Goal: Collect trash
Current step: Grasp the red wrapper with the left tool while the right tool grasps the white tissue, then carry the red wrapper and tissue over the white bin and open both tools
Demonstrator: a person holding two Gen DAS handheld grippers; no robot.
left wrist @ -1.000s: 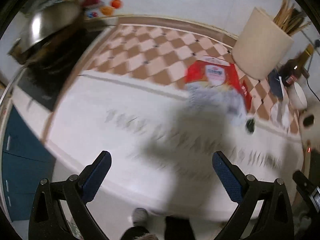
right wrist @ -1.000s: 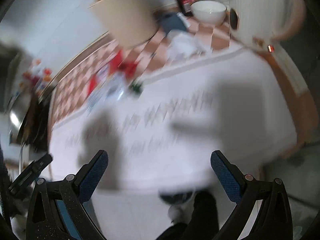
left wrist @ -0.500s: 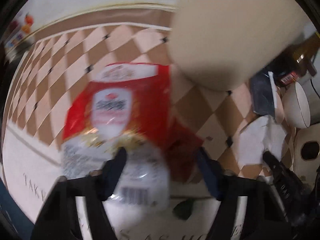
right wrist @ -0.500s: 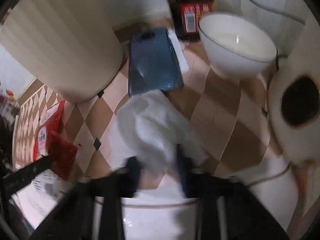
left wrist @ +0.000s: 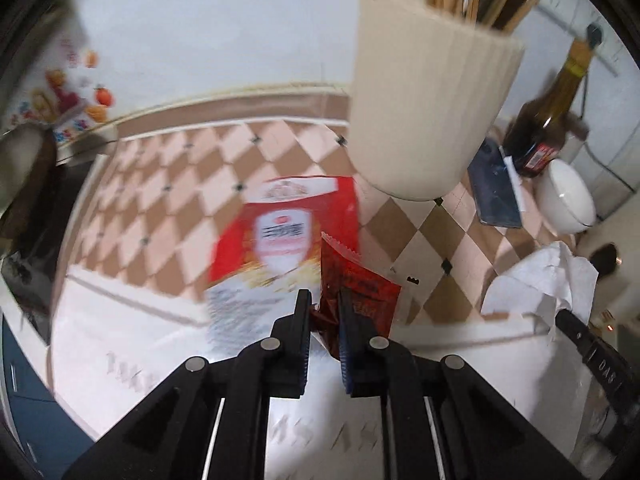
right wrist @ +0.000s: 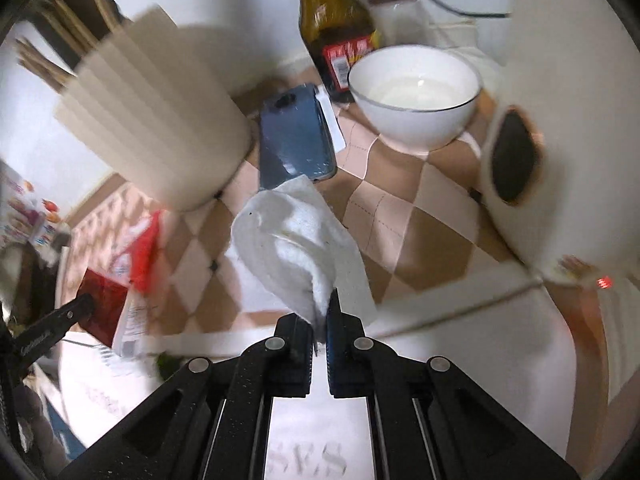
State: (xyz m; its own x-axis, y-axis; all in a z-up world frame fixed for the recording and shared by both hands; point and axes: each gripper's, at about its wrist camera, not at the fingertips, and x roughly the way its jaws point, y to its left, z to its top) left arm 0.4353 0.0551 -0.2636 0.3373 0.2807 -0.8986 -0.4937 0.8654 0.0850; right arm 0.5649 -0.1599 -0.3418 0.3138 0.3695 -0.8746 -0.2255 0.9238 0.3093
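Red foil sachet (left wrist: 356, 288), torn along its top edge, pinched at its lower corner by left gripper (left wrist: 323, 308), jaws nearly together on it; corner hold likely chosen because the packet lay flat. Larger red-and-white food bag (left wrist: 280, 240) lies behind on checkered mat (left wrist: 172, 184), untouched. Ribbed cream utensil holder (left wrist: 424, 120) stands just beyond. Further right, crumpled white paper towel (right wrist: 296, 240) clamped at one edge in right gripper (right wrist: 320, 312), bulk standing up above the jaws, near blue phone (right wrist: 296, 140) and white bowl (right wrist: 416, 96). Both pieces look ready for disposal.
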